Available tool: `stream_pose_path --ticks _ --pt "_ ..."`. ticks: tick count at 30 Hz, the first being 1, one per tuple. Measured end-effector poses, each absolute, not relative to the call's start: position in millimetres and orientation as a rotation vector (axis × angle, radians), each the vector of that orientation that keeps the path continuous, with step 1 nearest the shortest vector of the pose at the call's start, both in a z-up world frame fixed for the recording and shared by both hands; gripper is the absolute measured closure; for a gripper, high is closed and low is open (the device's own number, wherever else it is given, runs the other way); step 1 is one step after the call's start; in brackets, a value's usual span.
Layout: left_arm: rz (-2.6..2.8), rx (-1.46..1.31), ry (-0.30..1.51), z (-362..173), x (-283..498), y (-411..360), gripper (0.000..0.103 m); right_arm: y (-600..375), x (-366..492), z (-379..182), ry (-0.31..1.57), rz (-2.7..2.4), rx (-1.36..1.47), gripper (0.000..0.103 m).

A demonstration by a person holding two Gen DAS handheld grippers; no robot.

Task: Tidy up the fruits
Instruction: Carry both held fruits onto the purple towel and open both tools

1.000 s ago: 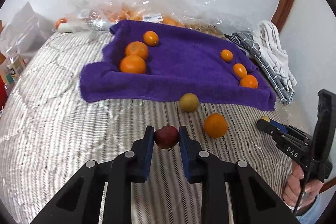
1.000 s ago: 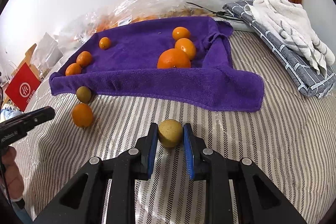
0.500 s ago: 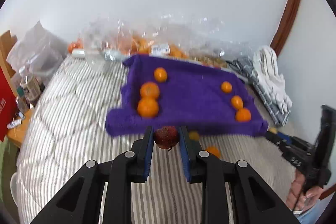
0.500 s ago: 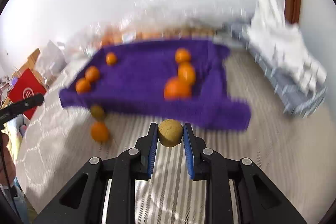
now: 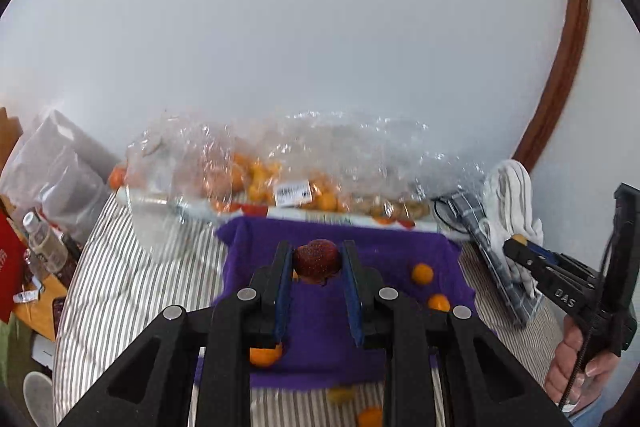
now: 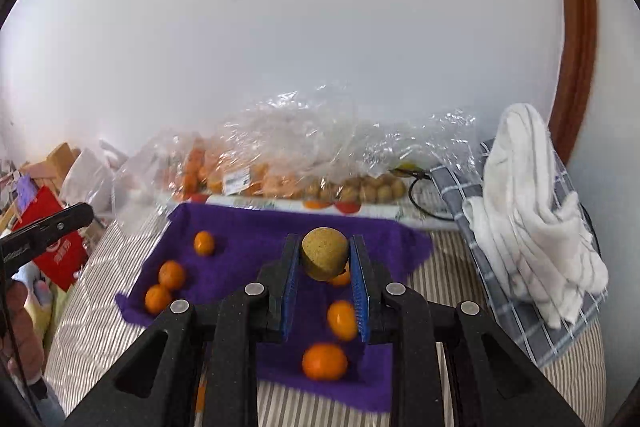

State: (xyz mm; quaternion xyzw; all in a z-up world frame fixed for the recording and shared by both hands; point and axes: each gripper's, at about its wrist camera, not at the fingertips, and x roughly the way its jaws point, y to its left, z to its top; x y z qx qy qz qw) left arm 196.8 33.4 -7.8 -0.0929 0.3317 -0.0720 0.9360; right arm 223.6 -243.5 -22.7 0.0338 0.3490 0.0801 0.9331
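My left gripper [image 5: 317, 263] is shut on a dark red fruit [image 5: 317, 261] and holds it in the air above the purple towel [image 5: 320, 339]. My right gripper [image 6: 324, 255] is shut on a tan round fruit [image 6: 324, 253], also raised over the purple towel [image 6: 248, 239]. Several oranges lie on the towel, among them one in the left wrist view [image 5: 422, 273] and one in the right wrist view [image 6: 324, 361]. A yellowish fruit [image 5: 340, 394] and an orange [image 5: 370, 417] lie on the striped bed in front of the towel. The right gripper also shows at the right of the left wrist view [image 5: 520, 247].
Clear plastic bags of oranges and tan fruit [image 6: 304, 163] lie behind the towel against the wall. Folded white and checked towels [image 6: 532, 211] lie at the right. A red bag [image 6: 60, 247] and bottles [image 5: 44, 243] stand off the bed's left side.
Both grippers have risen from the bed with their fruit and now hang higher over the towel, and both views tilt up toward the wall.
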Motion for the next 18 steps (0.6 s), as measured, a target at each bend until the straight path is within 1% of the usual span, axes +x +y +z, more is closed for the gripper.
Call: stream_pose_path --ticks 8,13,18 --pt "-0.103 -0.255 0.707 -26 253 35 0.08 -252 298 -53 0.791 0.147 0.14 0.079" --pt "-0.069 -0.214 0.71 -49 276 40 0.08 -259 316 -68 0.811 0.147 0.164 0.079" --pt "-0.059 -0.246 0.792 -77 298 55 0.08 -261 327 -87 0.86 0.149 0.154 0.079"
